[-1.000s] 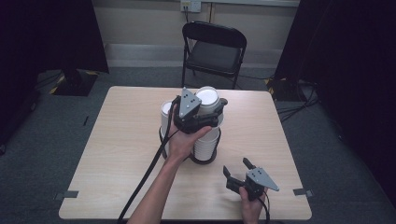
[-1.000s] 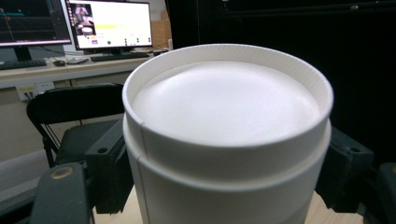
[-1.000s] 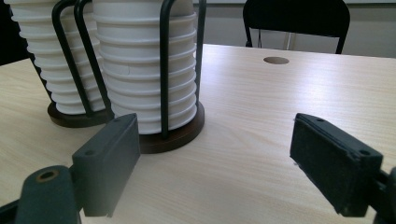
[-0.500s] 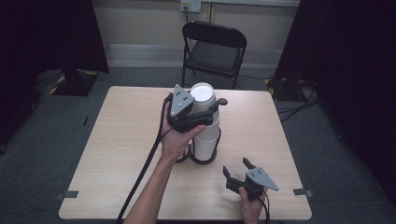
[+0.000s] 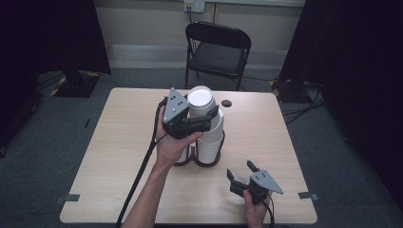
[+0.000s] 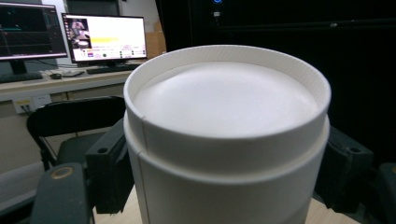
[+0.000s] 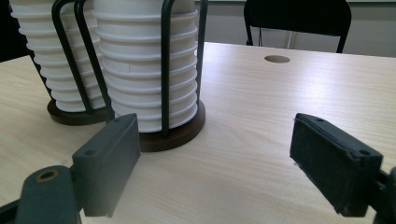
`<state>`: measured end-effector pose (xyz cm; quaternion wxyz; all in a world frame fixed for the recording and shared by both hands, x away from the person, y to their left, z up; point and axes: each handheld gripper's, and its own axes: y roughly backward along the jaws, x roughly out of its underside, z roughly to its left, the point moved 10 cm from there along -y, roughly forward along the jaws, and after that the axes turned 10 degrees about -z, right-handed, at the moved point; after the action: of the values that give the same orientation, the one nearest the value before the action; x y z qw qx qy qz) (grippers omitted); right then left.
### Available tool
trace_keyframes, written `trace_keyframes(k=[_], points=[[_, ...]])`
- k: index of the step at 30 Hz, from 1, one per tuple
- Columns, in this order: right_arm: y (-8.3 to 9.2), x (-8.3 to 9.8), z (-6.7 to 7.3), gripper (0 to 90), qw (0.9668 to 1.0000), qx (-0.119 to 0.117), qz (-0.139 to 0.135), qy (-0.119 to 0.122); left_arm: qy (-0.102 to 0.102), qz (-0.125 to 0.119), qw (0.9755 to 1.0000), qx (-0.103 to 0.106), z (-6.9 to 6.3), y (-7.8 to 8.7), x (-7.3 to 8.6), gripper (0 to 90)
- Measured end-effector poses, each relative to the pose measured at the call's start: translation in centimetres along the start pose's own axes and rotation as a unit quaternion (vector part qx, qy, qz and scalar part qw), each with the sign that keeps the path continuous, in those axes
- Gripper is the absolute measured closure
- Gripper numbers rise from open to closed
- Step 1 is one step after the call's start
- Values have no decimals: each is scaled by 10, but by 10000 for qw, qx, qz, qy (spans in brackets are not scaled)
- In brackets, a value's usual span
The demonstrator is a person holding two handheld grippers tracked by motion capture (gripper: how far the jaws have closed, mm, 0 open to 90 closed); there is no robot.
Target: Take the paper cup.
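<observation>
Two stacks of upturned white paper cups stand in a black wire holder [image 5: 215, 160] at the table's middle. My left gripper [image 5: 202, 119] is shut on the top white cup [image 5: 199, 96] of the right stack [image 5: 210, 142], one jaw on each side. In the left gripper view the cup's flat bottom [image 6: 224, 100] is close up between the jaws. I cannot tell whether it is clear of the cup beneath. My right gripper [image 5: 242, 173] stands open near the front edge, its jaws toward the holder's base [image 7: 180, 134]. The right stack [image 7: 144, 70] and the left stack [image 7: 42, 60] rise beyond its jaws.
A black folding chair [image 5: 216, 50] stands behind the table's far edge. A small round hole [image 5: 226, 102] sits in the tabletop [image 5: 119, 156] right of the cups. The left gripper's cable [image 5: 142, 166] trails along the forearm. Monitors [image 6: 105, 37] stand on a desk far off.
My left gripper, with the top cup in it, has shifted a little to the left and now covers the left stack. The right gripper has stayed put.
</observation>
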<state>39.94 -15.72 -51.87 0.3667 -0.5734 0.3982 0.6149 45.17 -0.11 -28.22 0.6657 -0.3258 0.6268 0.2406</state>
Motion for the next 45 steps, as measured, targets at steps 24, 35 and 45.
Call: trace_keyframes(k=[24, 35, 45], points=[[0, 0, 0, 153, 10000, 17, -2, 14, 530, -145, 9983, 219, -23, 37, 8, 210], [0, 0, 0, 154, 10000, 24, -13, 17, 664, 120, 9975, 199, -29, 61, 34, 210], [0, 0, 7, 134, 9996, -193, -12, 183, 1077, 458, 9931, 54, -18, 64, 74, 211]])
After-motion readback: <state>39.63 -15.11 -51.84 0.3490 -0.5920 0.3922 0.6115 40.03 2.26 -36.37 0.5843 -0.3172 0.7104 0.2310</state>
